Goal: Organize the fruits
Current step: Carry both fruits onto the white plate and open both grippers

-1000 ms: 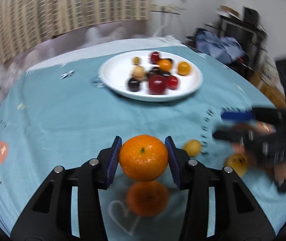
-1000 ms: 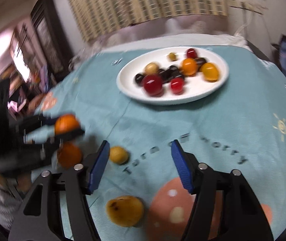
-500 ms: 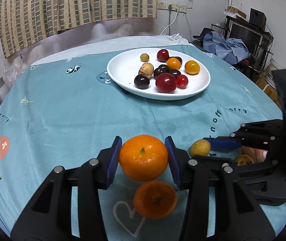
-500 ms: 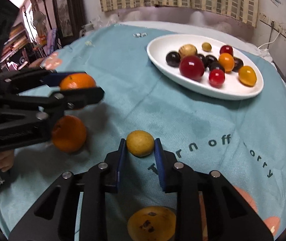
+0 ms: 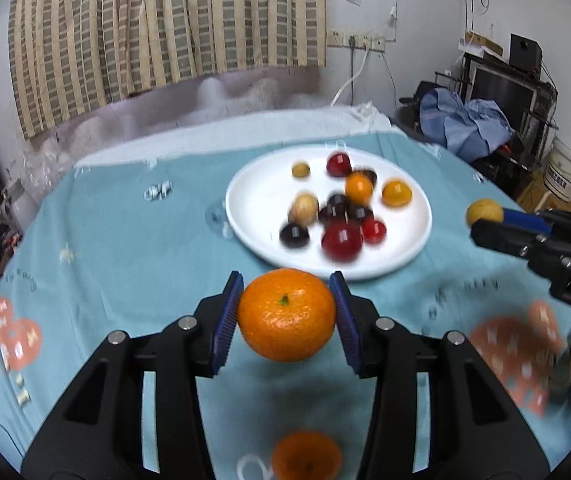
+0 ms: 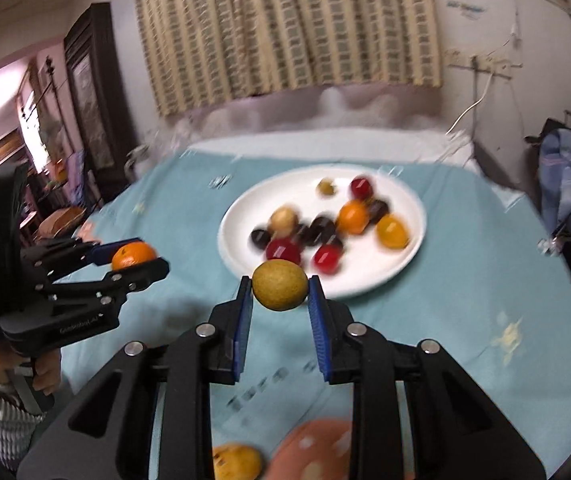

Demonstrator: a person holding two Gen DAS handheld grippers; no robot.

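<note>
My left gripper (image 5: 287, 316) is shut on an orange mandarin (image 5: 286, 314), held above the teal cloth. A small yellow-brown fruit (image 6: 280, 286) sits gripped between the blue pads of my right gripper (image 6: 280, 290), also lifted off the table. Beyond both lies a white plate (image 5: 253, 196) holding several small fruits, red, dark, orange and tan. From the right wrist view the left gripper (image 6: 137, 258) with its mandarin (image 6: 133, 255) shows at the left; from the left wrist view the right gripper (image 5: 489, 216) with its fruit (image 5: 484, 211) shows at the right.
A second mandarin (image 5: 306, 456) lies on the cloth below the left gripper. A spotted yellow fruit (image 6: 235, 462) lies near the table's front edge. The round table (image 6: 505, 280) wears a teal printed cloth. Curtains, a cabinet and cluttered furniture ring the room.
My right gripper closed on the small yellow-brown fruit on the cloth and lifted it. My left gripper rose with its mandarin; both now sit higher, closer to the plate.
</note>
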